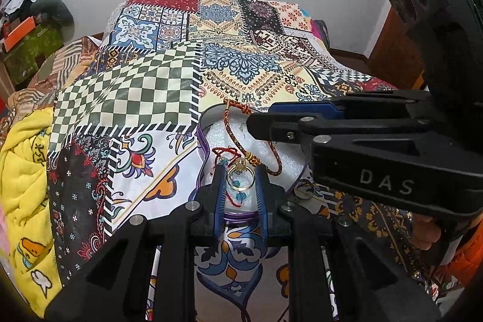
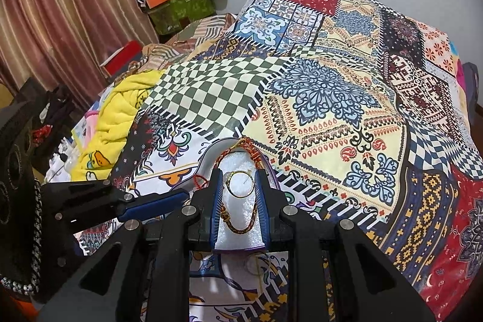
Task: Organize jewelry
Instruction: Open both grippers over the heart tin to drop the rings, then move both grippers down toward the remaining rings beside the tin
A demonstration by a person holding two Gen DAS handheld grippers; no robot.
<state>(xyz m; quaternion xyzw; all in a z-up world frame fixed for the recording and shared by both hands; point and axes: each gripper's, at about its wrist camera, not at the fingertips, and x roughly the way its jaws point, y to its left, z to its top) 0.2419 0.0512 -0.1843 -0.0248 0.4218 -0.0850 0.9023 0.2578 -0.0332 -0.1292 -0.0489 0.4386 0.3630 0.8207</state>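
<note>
An oval purple-rimmed tray (image 1: 201, 138) (image 2: 208, 156) lined with white foam lies on the patchwork cloth. In it are a braided red-and-gold cord bracelet (image 1: 234, 135) (image 2: 241, 228) and a red beaded bracelet with teal beads (image 1: 225, 151) (image 2: 199, 180). My left gripper (image 1: 240, 186) is over the tray's near end, its pads closed on a gold ring (image 1: 240, 178). My right gripper (image 2: 240, 192) is also over the tray and pinches a second gold ring (image 2: 240, 184). Another ring lies loose on the cloth beside the tray (image 1: 302, 192) (image 2: 253, 261).
The patchwork bedspread (image 1: 241, 65) (image 2: 332, 95) covers a raised bed. A yellow blanket (image 1: 24, 159) (image 2: 120, 110) lies to the left, with boxes and clothes (image 2: 175, 2) piled by the wall and a striped curtain (image 2: 60, 5). A hand (image 1: 425, 231) holds the right gripper.
</note>
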